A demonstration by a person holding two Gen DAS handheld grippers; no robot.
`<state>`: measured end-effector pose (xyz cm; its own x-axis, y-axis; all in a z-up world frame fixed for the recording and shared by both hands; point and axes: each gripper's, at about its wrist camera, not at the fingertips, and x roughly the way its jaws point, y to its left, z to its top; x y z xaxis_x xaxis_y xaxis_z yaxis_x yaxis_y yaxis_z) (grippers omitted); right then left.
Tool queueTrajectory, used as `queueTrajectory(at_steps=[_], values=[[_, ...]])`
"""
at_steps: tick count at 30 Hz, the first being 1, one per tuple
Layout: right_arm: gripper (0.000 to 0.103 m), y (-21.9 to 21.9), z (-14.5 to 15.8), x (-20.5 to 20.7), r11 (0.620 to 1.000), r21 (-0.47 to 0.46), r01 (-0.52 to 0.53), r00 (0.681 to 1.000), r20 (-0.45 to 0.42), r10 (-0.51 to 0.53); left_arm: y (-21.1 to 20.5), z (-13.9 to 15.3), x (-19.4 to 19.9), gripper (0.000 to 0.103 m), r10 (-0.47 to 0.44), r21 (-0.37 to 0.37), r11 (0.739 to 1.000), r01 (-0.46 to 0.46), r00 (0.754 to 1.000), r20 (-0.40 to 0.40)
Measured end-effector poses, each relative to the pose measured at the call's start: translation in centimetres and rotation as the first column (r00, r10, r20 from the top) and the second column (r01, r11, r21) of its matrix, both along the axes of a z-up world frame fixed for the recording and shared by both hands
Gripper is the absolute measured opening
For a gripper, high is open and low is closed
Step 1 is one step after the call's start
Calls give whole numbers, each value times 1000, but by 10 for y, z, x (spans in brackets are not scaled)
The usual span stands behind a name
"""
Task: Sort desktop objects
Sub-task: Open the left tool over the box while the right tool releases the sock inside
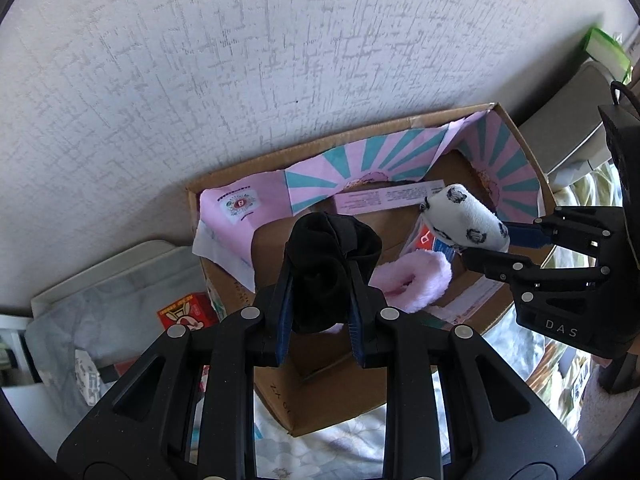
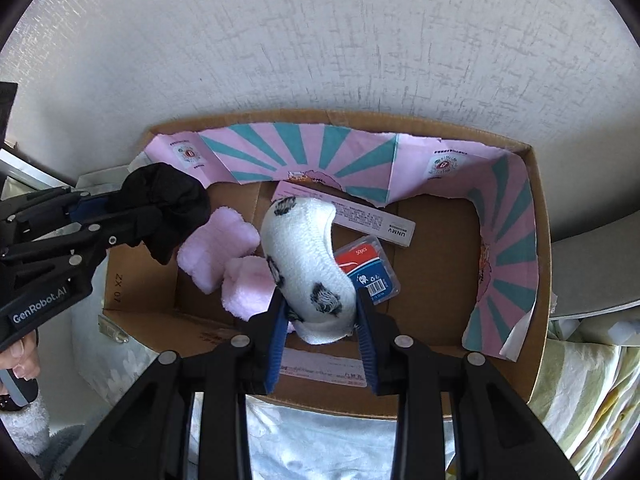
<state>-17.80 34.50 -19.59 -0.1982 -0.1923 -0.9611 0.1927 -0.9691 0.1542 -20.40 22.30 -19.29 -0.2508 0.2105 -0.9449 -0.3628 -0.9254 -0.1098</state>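
My left gripper (image 1: pixel 318 280) is shut on a rolled black sock (image 1: pixel 328 264), held above an open cardboard box (image 1: pixel 224 188). In the right wrist view that left gripper (image 2: pixel 120 222) comes in from the left with the black sock (image 2: pixel 168 208) over the box's left side. My right gripper (image 2: pixel 320 312) is shut on a white sock with black spots (image 2: pixel 304 260), hanging over the middle of the box (image 2: pixel 540 240). The left wrist view shows the right gripper (image 1: pixel 492 248) and its white sock (image 1: pixel 464 216) at the box's right. Fluffy pink socks (image 2: pixel 236 256) lie on the box floor.
A pink and teal paper liner (image 2: pixel 304 152) lines the box walls. Inside lie a long pink carton (image 2: pixel 360 216) and a red and blue packet (image 2: pixel 368 268). A textured white wall (image 2: pixel 320 40) stands behind. A clear bag with a red box (image 1: pixel 184 312) lies to the left. A hand (image 2: pixel 24 360) holds the left gripper.
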Motion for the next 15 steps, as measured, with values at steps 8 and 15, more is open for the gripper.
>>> queueTrajectory(at_steps=[8,15], values=[[30,9,-6,2,1000,-2,17,1000,21,-17,3,-2,-3,21,18,-22,1000,-18,1000,6],[61,20,2,1,997,-42,59,998,32,-58,-3,-6,-11,102,81,21,996,-83,993,86]])
